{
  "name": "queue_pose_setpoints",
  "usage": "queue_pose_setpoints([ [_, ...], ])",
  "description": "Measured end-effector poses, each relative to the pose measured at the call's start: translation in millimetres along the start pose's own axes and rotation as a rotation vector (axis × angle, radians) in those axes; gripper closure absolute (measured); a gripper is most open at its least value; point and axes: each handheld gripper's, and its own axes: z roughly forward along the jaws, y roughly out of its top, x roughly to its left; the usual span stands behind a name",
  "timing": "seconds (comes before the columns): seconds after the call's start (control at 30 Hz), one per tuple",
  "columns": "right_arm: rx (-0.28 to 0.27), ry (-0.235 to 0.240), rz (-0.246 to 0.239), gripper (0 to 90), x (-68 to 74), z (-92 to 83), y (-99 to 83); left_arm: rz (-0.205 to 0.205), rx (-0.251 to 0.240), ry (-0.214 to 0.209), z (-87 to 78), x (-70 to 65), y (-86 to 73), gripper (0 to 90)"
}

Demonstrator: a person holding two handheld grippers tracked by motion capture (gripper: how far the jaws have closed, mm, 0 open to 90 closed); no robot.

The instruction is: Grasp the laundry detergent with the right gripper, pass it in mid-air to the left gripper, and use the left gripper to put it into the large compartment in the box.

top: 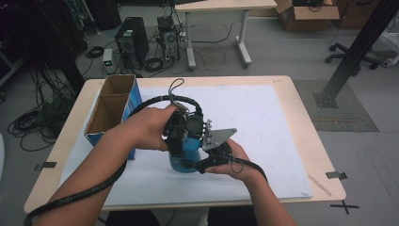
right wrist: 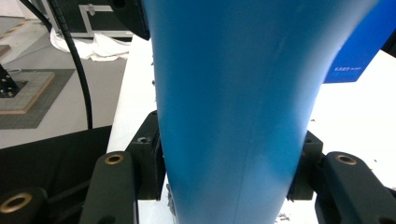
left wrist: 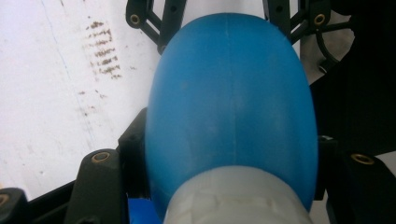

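Both tongs are clamped on the blue bottle (top: 188, 153), which stands upright near the middle of the white mat (top: 263, 117), just right of the open cardboard box (top: 110, 106): the left gripper (top: 181, 129) grips its whitish cap (left wrist: 236, 198) from above, and the right gripper (top: 211, 157) pinches the body low down from the near right. This looks like the start of unscrewing, so the next move probably calls for a steady hold below while the upper hand twists. The bottle is smooth, matte plastic, bulging and tapering; the mat is scuffed.

Both tongs on blue bottle (top: 188, 157)
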Motion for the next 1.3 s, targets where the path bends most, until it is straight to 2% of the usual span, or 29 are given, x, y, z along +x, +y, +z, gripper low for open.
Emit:
queue_pose_setpoints([
  [0.2,-0.014,0.013,0.004,43.6,2.8,0.9,0.6,-0.017,0.044,-0.004,-3.5,-3.1,3.5,38.7],
  [0.27,-0.019,0.011,0.002,43.3,3.3,0.5,1.1,-0.019,0.043,0.000,-5.6,-3.7,3.7,38.7],
  [0.37,-0.057,0.003,-0.003,42.4,4.2,-2.6,3.9,-0.024,0.043,0.002,-14.2,-3.7,4.3,38.8],
  [0.47,-0.064,0.000,-0.003,42.3,4.1,-4.8,6.4,-0.021,0.042,0.008,-17.7,-4.1,5.0,38.8],
  [0.5,-0.073,-0.012,-0.005,41.8,4.2,-6.8,7.7,-0.014,0.039,0.027,-21.5,-5.5,6.2,38.9],
  [0.6,-0.085,-0.013,-0.001,40.9,4.0,-9.8,8.6,-0.016,0.032,0.033,-23.7,-6.6,7.2,38.9],
  [0.73,-0.092,-0.017,0.018,32.4,4.4,-12.9,10.0,-0.001,0.046,0.059,-25.7,-7.2,10.2,38.9],
  [0.87,-0.086,-0.038,0.035,24.9,4.5,-14.2,8.7,0.002,0.063,0.063,-23.8,-7.4,12.3,38.9],
  [1.03,-0.085,-0.057,0.046,20.3,3.1,-15.7,6.2,0.006,0.062,0.053,-22.8,-6.1,12.6,38.9],
  [1.3,-0.085,-0.071,0.062,13.5,1.9,-15.3,4.7,0.002,0.060,0.063,-25.0,-4.9,12.5,38.8],
])
